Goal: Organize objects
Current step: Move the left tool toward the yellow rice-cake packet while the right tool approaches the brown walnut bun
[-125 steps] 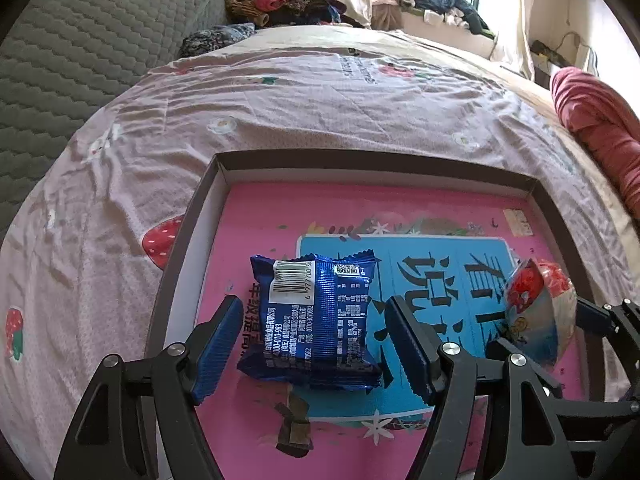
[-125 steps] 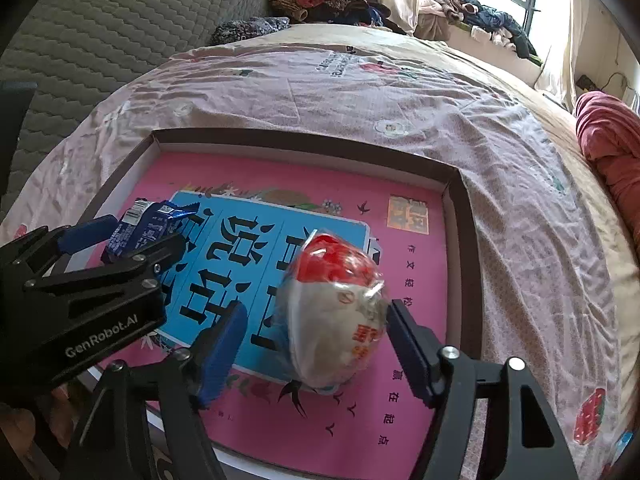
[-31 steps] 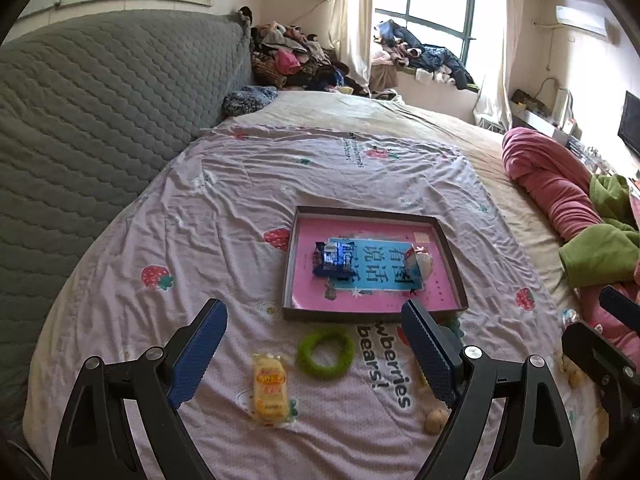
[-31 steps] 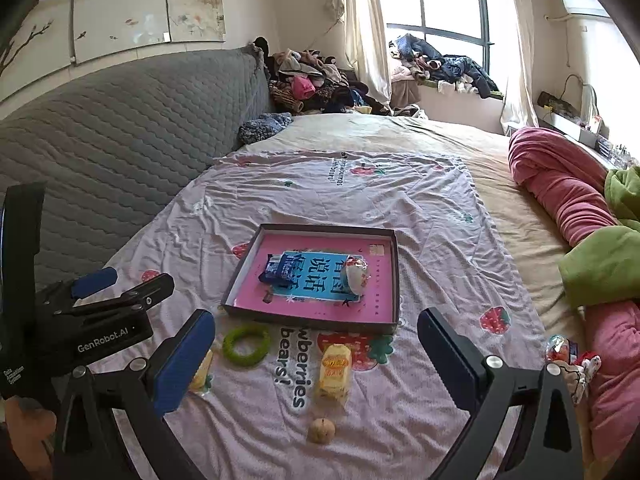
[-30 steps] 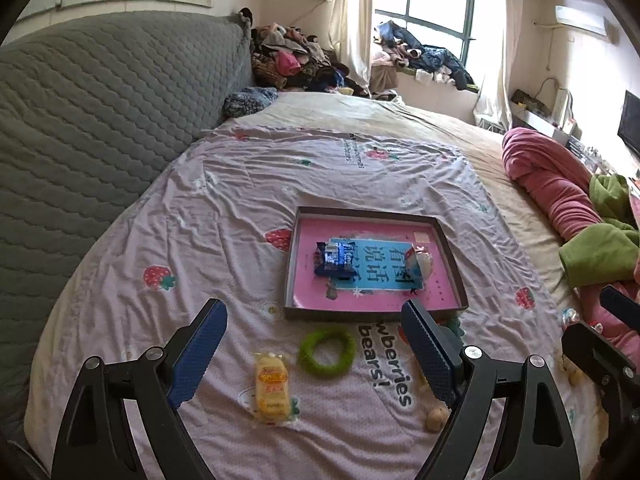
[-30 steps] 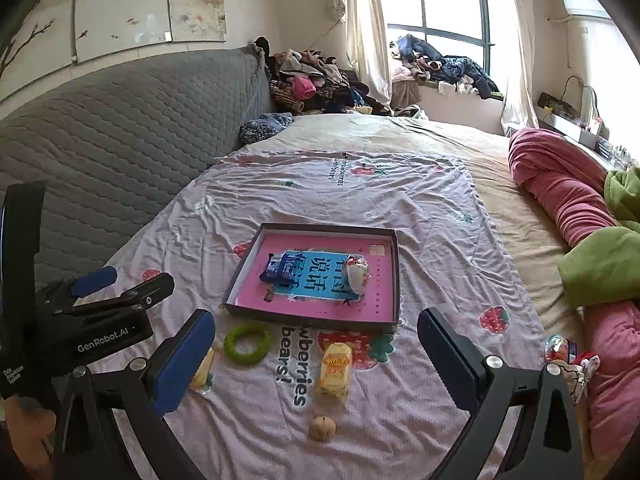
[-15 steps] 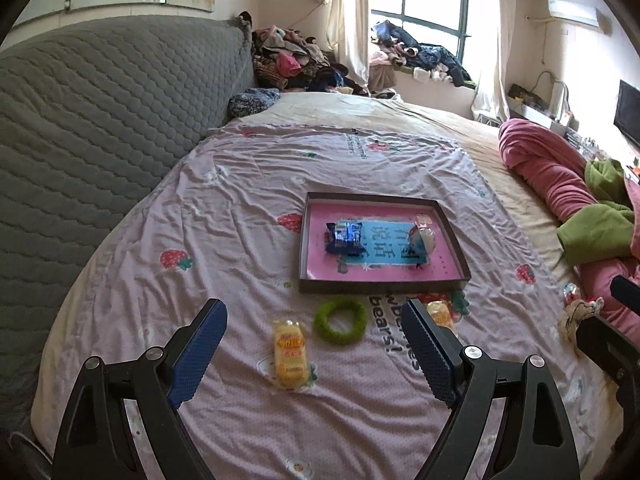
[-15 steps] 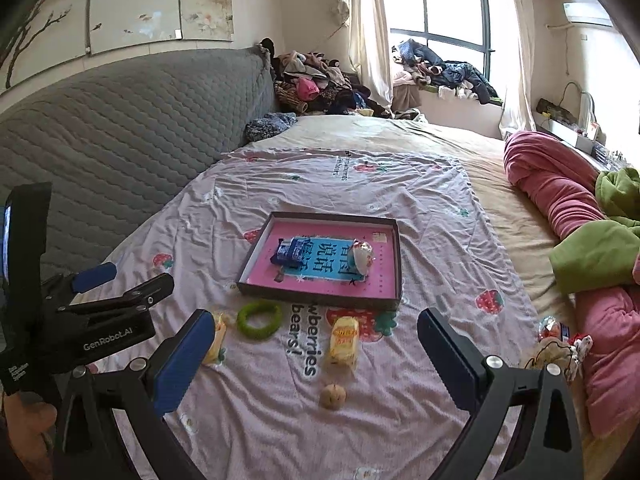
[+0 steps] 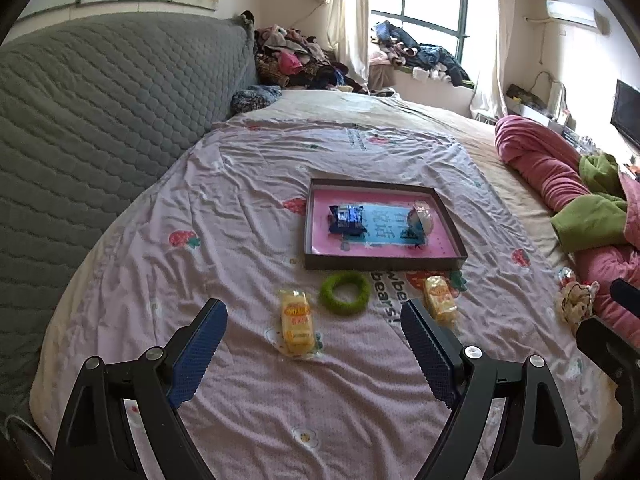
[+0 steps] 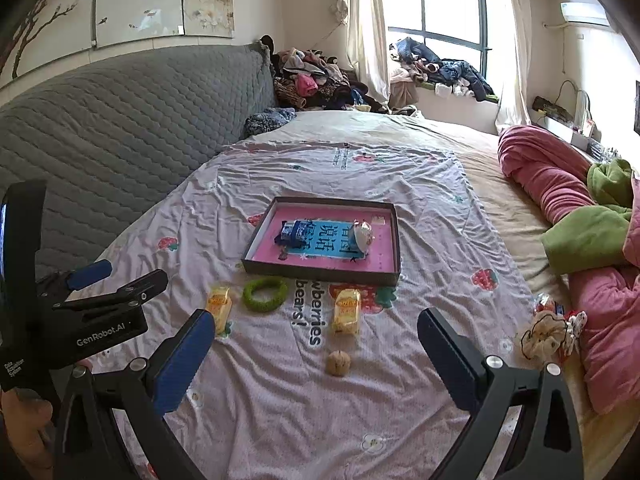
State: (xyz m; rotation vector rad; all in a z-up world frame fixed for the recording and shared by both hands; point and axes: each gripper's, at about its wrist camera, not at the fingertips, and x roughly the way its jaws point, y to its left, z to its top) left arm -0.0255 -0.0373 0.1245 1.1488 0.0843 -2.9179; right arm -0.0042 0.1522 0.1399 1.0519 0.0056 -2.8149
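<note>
A dark-rimmed tray with a pink bottom lies on the bed. In it are a blue snack packet and a round red-and-white packet. In front of the tray lie a green ring, two yellow snack packets and a walnut. My left gripper and right gripper are both open, empty and held well back from the objects.
A grey quilted headboard runs along the left. Pink and green bedding is piled at the right, with a scrunchie and small wrappers beside it. Clothes are heaped at the far end under the window.
Both grippers let go of the blue packet and the round packet in the tray, then drew far back. Over the last second they kept backing away and lifted slightly.
</note>
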